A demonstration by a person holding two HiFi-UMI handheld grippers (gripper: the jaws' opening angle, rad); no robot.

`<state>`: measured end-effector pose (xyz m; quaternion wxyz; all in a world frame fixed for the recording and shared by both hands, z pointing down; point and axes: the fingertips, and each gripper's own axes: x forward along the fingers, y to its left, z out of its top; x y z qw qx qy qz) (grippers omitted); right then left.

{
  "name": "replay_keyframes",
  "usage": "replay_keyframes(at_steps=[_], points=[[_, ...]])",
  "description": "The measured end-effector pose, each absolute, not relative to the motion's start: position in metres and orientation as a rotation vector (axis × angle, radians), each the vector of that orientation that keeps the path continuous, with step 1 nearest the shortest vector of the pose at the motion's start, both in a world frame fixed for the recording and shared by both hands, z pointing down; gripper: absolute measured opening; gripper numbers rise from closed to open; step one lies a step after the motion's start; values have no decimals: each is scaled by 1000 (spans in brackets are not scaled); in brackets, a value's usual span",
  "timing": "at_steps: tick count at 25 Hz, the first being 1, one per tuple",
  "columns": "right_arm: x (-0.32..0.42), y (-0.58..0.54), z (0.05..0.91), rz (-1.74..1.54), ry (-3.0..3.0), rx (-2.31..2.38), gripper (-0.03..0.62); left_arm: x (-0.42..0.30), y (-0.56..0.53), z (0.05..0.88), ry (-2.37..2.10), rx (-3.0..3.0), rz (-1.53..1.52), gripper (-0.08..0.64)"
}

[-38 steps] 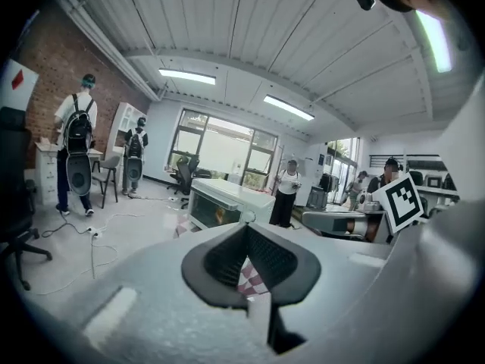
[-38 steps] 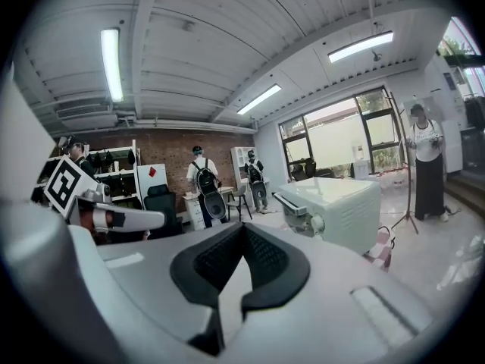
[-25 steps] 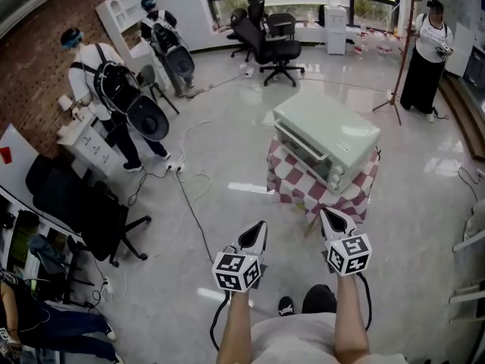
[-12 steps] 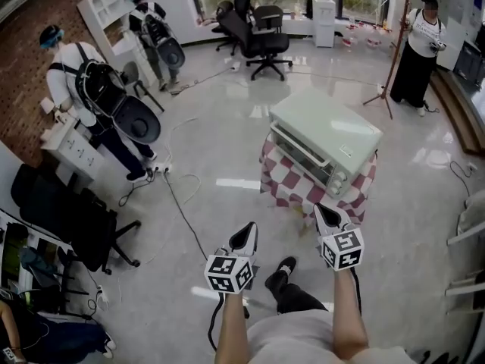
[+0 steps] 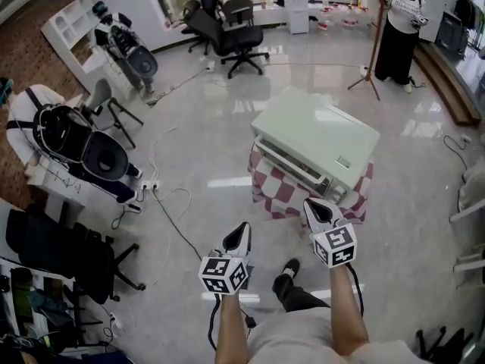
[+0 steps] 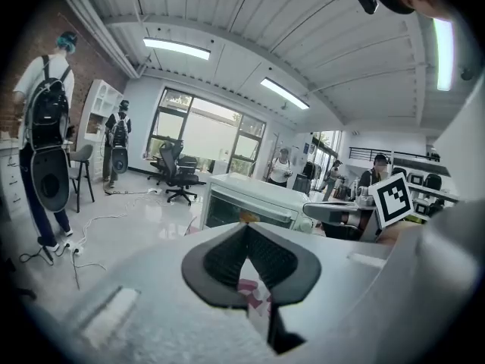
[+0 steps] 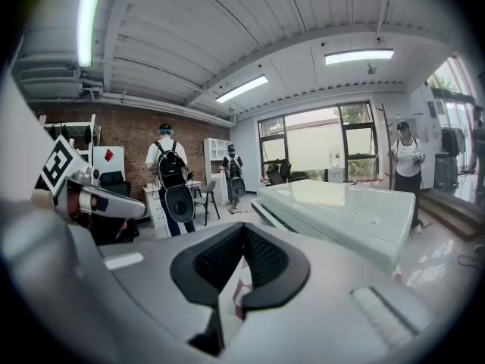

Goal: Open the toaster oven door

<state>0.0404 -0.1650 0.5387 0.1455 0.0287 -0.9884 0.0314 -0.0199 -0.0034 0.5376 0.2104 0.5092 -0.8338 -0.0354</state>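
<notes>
The pale green, box-shaped metal toaster oven (image 5: 326, 135) stands on a small tabletop covered with a red and white checked cloth (image 5: 274, 192), in the middle of the shiny grey floor (image 5: 204, 142). Its glass door (image 5: 290, 164) faces toward us and to the left, and it is closed; the bar handle (image 6: 255, 199) along its upper edge is untouched.

Compared with one second ago, the oven now lies lower in the head view and much closer to our hands, so we have walked toward it. The right gripper (image 5: 312, 205) now reaches the near edge of the checked cloth in that view, just below the corner of the oven with the knobs, but it does not touch anything. The left gripper (image 5: 241, 230) is beside it, a little further back, over the bare floor.

The fingers of both grippers are clenched together, with nothing between them; each gripper view shows the dark pads meeting at the tip.

We judge that the approach is almost finished and the opening itself has not begun. One gripper must next spread its fingers and go to the handle.

Further out, a black office chair (image 5: 227, 32) and a standing person in dark clothes (image 5: 398, 29) are well apart from the oven.
</notes>
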Motion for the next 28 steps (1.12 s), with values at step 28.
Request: replay_keyframes(at_steps=[28], points=[[-57,-253,595,-579,-2158,156,60,-118,-232,563,-1732,2244,1444,7]])
